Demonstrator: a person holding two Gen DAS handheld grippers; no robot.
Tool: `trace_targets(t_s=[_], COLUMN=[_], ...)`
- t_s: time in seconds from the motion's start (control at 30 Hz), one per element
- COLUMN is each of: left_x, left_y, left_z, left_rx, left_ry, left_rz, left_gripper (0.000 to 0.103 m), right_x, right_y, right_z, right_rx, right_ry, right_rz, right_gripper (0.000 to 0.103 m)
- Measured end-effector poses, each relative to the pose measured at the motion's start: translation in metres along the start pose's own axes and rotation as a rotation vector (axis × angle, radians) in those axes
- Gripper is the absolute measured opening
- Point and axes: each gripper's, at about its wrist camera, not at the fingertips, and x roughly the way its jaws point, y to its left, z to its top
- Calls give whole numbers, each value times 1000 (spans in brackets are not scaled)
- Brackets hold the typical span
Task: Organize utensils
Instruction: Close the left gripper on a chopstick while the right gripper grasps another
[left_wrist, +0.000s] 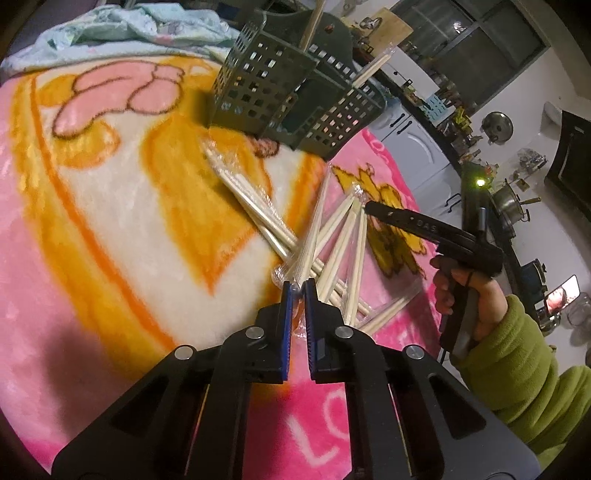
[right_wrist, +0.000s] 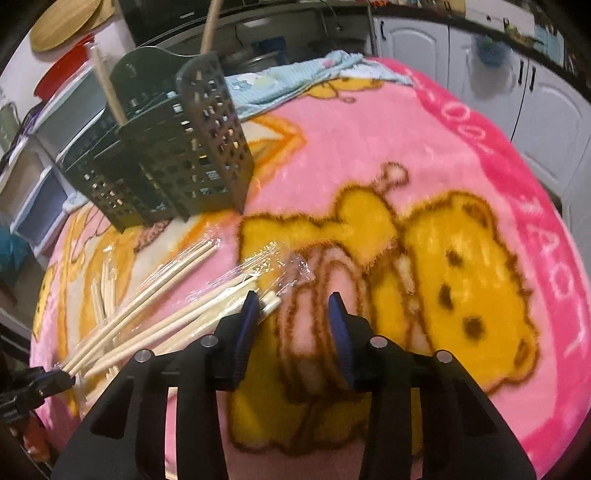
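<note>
The left gripper (left_wrist: 298, 286) points forward and downward, its two blue-padded fingers (left_wrist: 287, 314) drawn almost together, pinching a thin clear wrapper end between the tips. Its black linkage arms spread wide behind the fingers toward the camera. To the right of this claw and a little ahead, a hand (left_wrist: 469, 295) in a green fleece sleeve (left_wrist: 524, 354) grips the pistol-style handle of the other tool. The right gripper (right_wrist: 293, 301) also tilts steeply downward, its blue pads (right_wrist: 341, 328) standing partly apart with nothing pressed between them; its left finger sits just beside wrapped stick ends.
</note>
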Motion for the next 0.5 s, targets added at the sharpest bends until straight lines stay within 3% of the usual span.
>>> trace_targets(t_s=[0.33,0.5], left_x=[-12,-18], left_y=[-9,-13], left_z=[11,18], left_rx=[46,60], left_ry=[-52,-75], left_rz=[33,43], left_gripper=[4,4], right_x=[11,12], right_y=[-6,-9], right_z=[12,11], right_rx=[42,42], right_ry=[10,17], right_rz=[25,34], right_gripper=[26,13])
